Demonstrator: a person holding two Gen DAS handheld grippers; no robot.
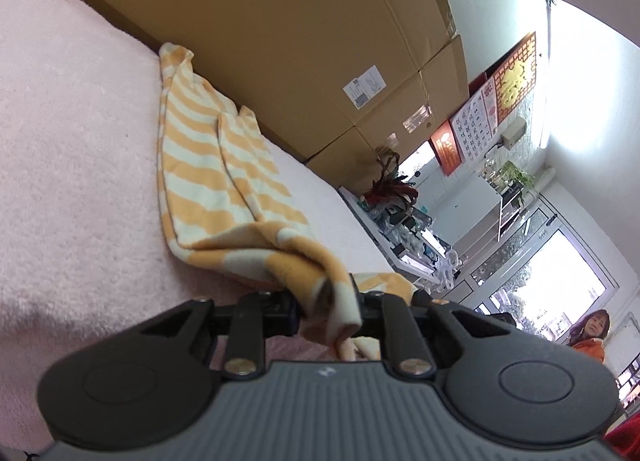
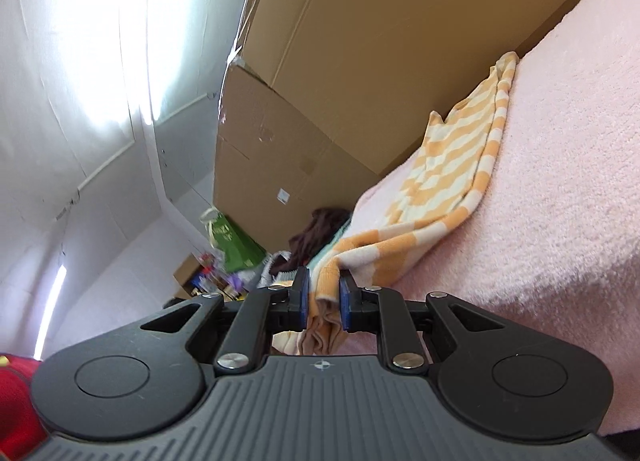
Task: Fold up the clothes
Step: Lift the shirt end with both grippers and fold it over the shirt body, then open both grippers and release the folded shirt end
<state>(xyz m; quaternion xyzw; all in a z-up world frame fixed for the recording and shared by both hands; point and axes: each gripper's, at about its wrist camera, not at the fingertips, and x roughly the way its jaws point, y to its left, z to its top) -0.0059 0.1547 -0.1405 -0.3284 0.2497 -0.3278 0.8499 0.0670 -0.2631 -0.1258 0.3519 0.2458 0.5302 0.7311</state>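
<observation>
An orange and cream striped garment (image 1: 208, 165) lies along the far side of a pink fleece-covered surface (image 1: 72, 149), next to the cardboard boxes. My left gripper (image 1: 328, 301) is shut on a bunched near corner of it, and the cloth hangs down between the fingers. In the right wrist view the same striped garment (image 2: 452, 165) stretches away over the pink surface (image 2: 560, 181). My right gripper (image 2: 323, 297) is shut on another bunched corner, pinched between its blue pads (image 2: 345, 301). Both held corners are lifted slightly off the surface.
Large cardboard boxes (image 1: 304, 45) (image 2: 360, 73) stand close behind the surface. A cluttered white table (image 1: 400, 233) and a glass door lie to the right, where a person (image 1: 592, 333) stands. A dark clothes pile (image 2: 316, 233) and green bag (image 2: 234, 241) sit beyond the surface's end.
</observation>
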